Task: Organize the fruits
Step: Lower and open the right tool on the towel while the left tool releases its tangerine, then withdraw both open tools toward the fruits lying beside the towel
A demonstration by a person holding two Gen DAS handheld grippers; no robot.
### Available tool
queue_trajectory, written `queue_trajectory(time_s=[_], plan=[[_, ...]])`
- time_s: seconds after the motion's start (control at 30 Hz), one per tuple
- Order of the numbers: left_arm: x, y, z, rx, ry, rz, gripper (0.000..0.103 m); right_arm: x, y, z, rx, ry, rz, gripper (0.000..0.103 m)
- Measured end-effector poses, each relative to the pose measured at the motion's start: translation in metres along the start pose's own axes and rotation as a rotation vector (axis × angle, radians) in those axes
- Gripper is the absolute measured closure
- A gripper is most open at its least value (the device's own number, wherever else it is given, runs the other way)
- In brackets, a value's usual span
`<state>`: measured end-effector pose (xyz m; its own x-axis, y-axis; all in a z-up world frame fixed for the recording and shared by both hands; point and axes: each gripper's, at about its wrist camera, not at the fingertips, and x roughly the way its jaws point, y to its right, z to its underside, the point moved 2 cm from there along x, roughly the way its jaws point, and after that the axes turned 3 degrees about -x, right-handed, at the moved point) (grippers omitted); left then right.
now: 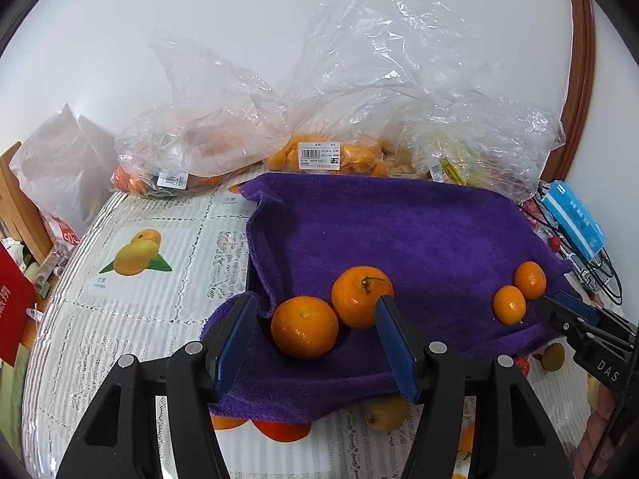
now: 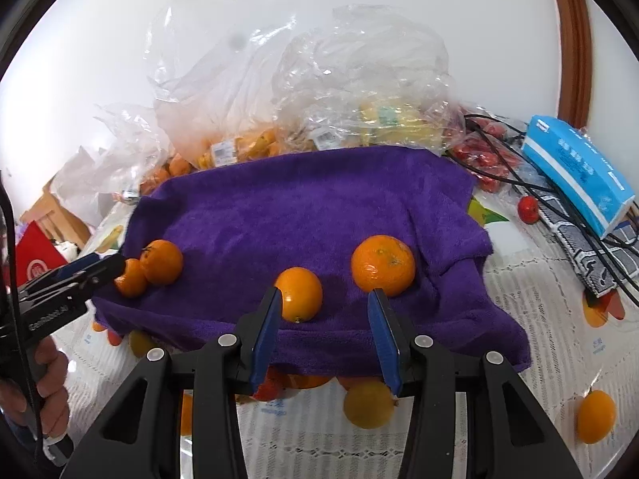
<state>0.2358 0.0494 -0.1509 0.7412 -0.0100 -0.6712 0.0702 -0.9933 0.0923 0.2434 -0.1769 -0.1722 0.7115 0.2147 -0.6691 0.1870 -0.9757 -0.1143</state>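
White wall behind lace-covered table (image 1: 131, 319); purple towel (image 1: 399, 231) over tray. Two oranges (image 1: 304, 327) just ahead of left gripper (image 1: 315, 315), jaws part open, gripping nothing. Right gripper (image 2: 323, 303) likewise, small orange (image 2: 298, 293) by left finger.

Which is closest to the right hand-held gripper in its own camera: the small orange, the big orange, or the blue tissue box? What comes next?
1. Small orange, just beyond the right hand-held gripper, against its left finger.
2. Big orange, farther up the purple towel, on the right.
3. Blue tissue box, far right, off the towel.
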Motion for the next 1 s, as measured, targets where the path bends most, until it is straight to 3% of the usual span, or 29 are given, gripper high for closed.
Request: queue_trajectory(time_s=[0.6, 1.0], plan=[[-0.006, 0.021, 0.011, 0.079, 0.007, 0.064, 0.043, -0.012, -0.009, 0.009, -0.081, 0.037, 0.05, 0.058], [-0.003, 0.032, 0.017, 0.121, 0.016, 0.054, 0.043, -0.02, 0.002, 0.018, -0.073, 0.043, 0.056, 0.058]])
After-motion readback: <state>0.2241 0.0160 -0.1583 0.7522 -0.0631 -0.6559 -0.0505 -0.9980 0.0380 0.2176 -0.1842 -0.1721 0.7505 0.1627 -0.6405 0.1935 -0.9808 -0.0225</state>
